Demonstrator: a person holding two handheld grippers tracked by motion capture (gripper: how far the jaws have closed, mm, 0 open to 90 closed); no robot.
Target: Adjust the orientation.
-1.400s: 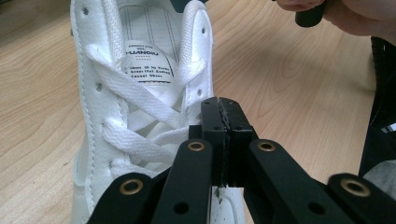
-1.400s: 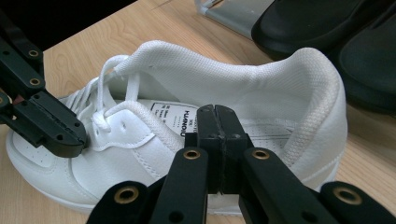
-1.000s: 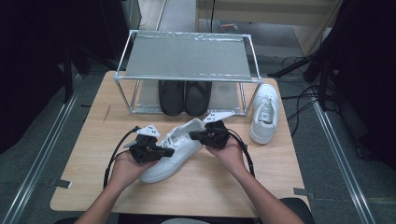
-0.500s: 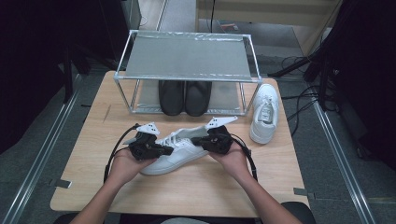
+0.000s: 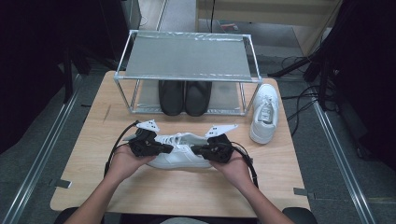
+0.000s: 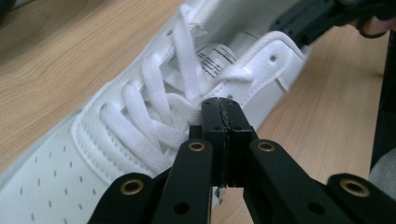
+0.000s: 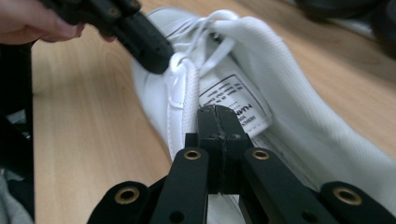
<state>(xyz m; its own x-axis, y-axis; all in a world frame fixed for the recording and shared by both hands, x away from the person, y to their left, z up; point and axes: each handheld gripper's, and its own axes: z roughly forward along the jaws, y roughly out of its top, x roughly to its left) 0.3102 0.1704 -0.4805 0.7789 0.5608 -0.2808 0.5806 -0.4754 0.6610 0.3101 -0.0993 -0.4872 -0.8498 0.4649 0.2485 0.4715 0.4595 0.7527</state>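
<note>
The white shoe (image 5: 180, 151) lies on its sole at the near middle of the table (image 5: 93, 140), its long axis now running almost straight from 9 to 3 o'clock in the high view; by the gripper views its toe lies at the 9 o'clock end and its open collar at the 3 o'clock end. A second ago it sat slanted, with its right end farther up the table, and it has since swung level and come a little nearer the person. The left gripper (image 5: 163, 148) comes in from 9 o'clock and the right gripper (image 5: 198, 150) from 3 o'clock, both held level, forearms rising from the bottom edge and converging on the shoe. In the left gripper view the jaws are pressed together on a lace (image 6: 187, 109) at the top of the lacing. In the right gripper view the jaws are also closed, nipping a lace (image 7: 187, 102) beside the tongue label (image 7: 233, 100). Beyond, a rack (image 5: 187, 56) stands toward 12 o'clock with a pair of black shoes (image 5: 184, 97) under it, and the other white shoe (image 5: 265, 112) lies at about 2 o'clock, toe pointing at the person.
</note>
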